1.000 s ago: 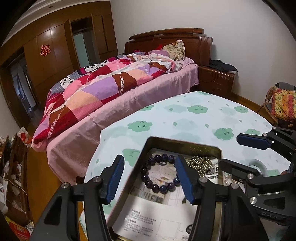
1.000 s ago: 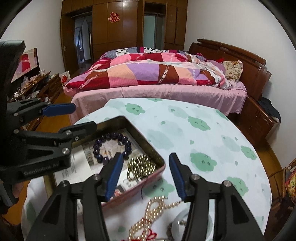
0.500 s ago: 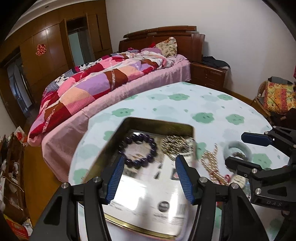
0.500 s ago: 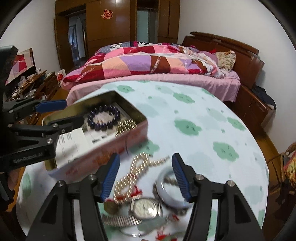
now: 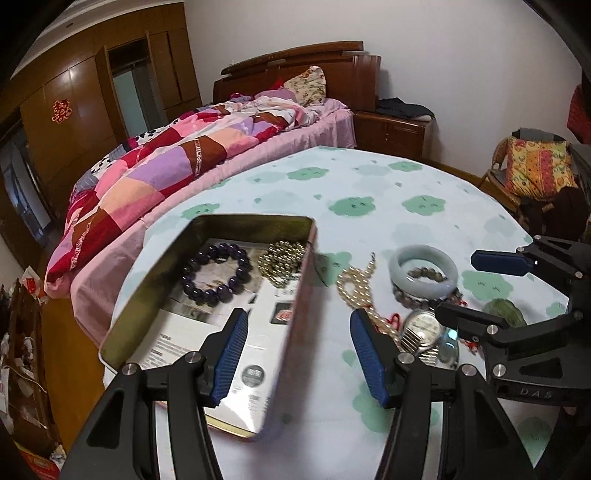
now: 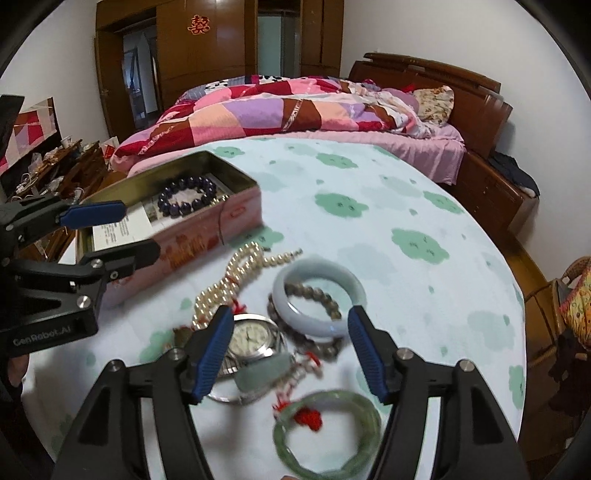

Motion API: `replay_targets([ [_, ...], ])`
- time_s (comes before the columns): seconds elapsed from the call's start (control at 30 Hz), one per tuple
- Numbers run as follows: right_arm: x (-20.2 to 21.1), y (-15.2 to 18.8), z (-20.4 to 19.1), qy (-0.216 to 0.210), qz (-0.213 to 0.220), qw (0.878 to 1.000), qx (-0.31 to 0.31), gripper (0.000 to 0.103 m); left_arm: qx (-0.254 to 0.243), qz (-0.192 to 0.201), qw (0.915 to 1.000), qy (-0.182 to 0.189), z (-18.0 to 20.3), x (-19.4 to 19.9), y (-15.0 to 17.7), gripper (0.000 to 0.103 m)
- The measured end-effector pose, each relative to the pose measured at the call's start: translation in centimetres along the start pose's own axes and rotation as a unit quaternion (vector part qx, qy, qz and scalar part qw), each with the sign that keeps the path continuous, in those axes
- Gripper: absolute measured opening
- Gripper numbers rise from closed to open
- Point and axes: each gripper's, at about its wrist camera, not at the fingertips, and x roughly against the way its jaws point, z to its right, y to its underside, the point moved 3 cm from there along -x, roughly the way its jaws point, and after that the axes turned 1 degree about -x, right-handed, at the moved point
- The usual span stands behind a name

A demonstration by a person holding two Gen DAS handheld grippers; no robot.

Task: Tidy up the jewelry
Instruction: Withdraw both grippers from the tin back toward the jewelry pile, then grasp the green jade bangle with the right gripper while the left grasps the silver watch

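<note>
- Table [image 6: 424, 206] in a pale cloth with green clouds.
- On it: open tin [image 6: 207, 232], pearl strand [image 6: 236, 273], pale bangle [image 6: 317, 299], watch [image 6: 253, 338], green bangle [image 6: 328, 432].

A table [image 5: 424, 184] draped in a pale cloth printed with green clouds fills the near ground. Beyond its far edge stands a bed [image 6: 406, 147] with a pink sheet, a patchwork quilt [image 6: 266, 107] heaped on it and a floral pillow [image 5: 306, 83] against the dark wooden headboard [image 6: 461, 85]. A wooden wardrobe [image 6: 221, 48] lines the far wall (a red paper cutting [image 6: 198, 24] is stuck on one door). A nightstand [image 5: 391, 131] sits right of the bed, and a wicker chair [image 5: 532, 173] with a bright cushion stands far right.
</note>
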Motion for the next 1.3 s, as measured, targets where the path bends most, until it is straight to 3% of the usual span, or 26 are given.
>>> replay_targets([
  [0.37, 0.7, 2.4, 1.8, 0.008, -0.006, 1.0, -0.016, 0.069, -0.039, -0.011, 0.9992, 0.006, 3.4, -0.2, 0.9, 0.058],
  [0.87, 1.1, 4.0, 3.0, 0.0, -0.007, 0.999, -0.031, 0.07, -0.059, -0.028, 0.9979, -0.002, 5.1, -1.1, 2.0, 0.058],
  [1.3, 2.7, 5.6, 4.9, -0.006, 0.012, 0.997, -0.071, 0.07, -0.023, -0.013, 0.9996, 0.008, 4.1, -0.1, 2.6, 0.058],
])
